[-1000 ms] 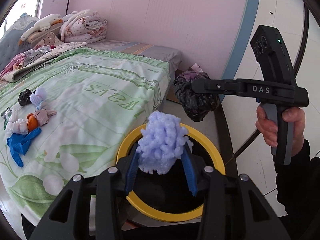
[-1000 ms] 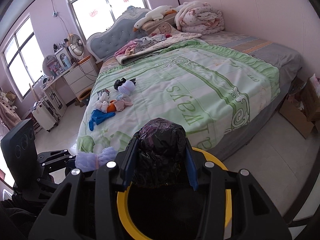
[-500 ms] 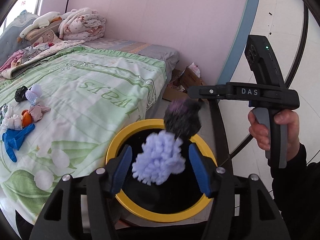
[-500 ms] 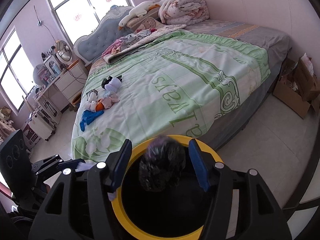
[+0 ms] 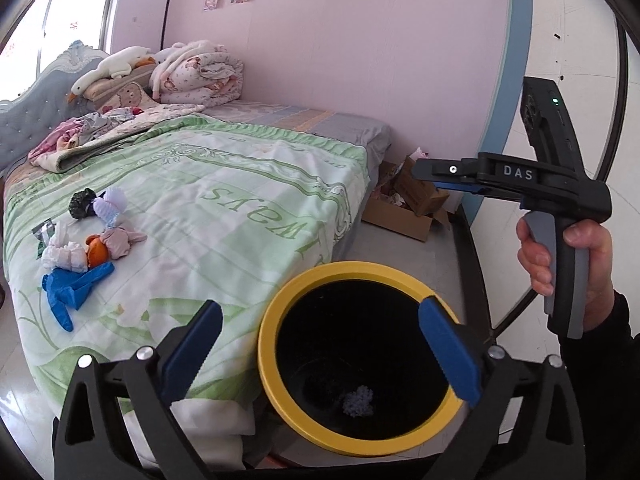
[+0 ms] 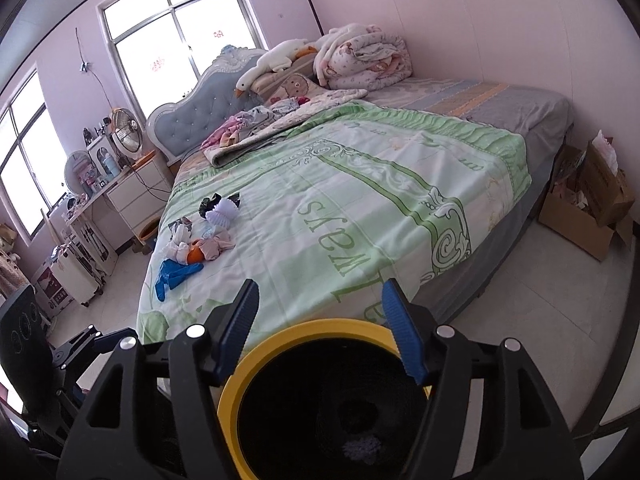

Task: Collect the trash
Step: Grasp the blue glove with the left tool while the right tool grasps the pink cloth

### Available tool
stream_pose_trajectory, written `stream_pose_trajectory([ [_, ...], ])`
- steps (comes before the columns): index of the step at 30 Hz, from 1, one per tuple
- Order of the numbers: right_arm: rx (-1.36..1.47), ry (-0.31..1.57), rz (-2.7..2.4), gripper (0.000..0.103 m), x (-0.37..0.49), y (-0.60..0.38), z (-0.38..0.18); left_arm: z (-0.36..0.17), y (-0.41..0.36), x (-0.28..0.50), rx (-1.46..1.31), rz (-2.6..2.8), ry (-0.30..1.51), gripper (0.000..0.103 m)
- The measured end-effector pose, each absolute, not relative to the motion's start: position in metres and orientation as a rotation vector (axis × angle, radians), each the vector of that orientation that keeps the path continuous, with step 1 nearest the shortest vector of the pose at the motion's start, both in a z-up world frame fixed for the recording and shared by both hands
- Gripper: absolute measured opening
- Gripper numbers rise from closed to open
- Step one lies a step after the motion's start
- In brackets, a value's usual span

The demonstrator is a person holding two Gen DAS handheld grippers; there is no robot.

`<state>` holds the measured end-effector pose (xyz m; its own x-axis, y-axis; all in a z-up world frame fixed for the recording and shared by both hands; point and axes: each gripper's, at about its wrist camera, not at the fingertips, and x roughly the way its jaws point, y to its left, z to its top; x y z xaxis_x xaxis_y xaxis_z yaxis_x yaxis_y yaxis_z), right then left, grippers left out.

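We have the yellow-rimmed bin (image 5: 280,304) right under both grippers, standing on the floor against the foot corner of the bed (image 5: 256,208). At its dark bottom lies a fluffy lilac wad (image 5: 359,400), with a darker lump, hard to make out, beside it.

We judge this to be the release step. The left gripper (image 5: 320,348) is opening, its blue serrated pads spread wide over the bin mouth with nothing between them. The right gripper (image 6: 320,332) is also opening, over the bin's far rim, and its jaws hold nothing either.

What is left to collect sits in a loose heap (image 5: 86,236) on the bed's left side, close to that long edge and well apart from the bin. In it we see:
- a crumpled black plastic piece
- a pale ribbed wad
- soft pinkish and white rags
- something round and orange
- a limp blue rubber glove (image 5: 70,284) nearest the foot end

The next move, as we see it, calls for swinging both grippers back across the bed to that heap. We would pinch the soft pieces at their bulk so they do not slip. The glove is thin and flat on the green printed cover, so we would nip a fold of it rather than scrape the cloth.
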<state>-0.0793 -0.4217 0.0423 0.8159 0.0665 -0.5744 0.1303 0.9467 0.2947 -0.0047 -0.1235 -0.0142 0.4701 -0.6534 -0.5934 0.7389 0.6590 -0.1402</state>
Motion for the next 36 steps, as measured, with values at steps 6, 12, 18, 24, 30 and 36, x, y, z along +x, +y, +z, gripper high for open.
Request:
stream_pose_trajectory([
  [6, 0.297, 0.602, 0.023, 0.068, -0.045, -0.402, 0.046, -0.015, -0.097, 0.015, 0.108, -0.746, 0.615, 0.095],
  [12, 0.261, 0.616, 0.086, 0.071, 0.006, -0.374, 0.042, -0.015, -0.060, 0.047, 0.076, -0.588, 0.585, 0.095],
  [18, 0.216, 0.646, 0.142, 0.071, 0.061, -0.338, 0.033, -0.022, -0.011, 0.096, -0.014, -0.379, 0.617, 0.095],
  [24, 0.180, 0.683, 0.210, 0.071, 0.121, -0.299, 0.018, -0.036, 0.032, 0.138, -0.042, -0.219, 0.595, 0.095],
  [30, 0.152, 0.764, 0.288, 0.071, 0.183, -0.256, -0.011, -0.055, 0.050, 0.178, 0.005, -0.184, 0.654, 0.095],
  [36, 0.100, 0.840, 0.344, 0.071, 0.230, -0.223, -0.045, -0.074, 0.061, 0.206, -0.053, -0.180, 0.733, 0.095],
])
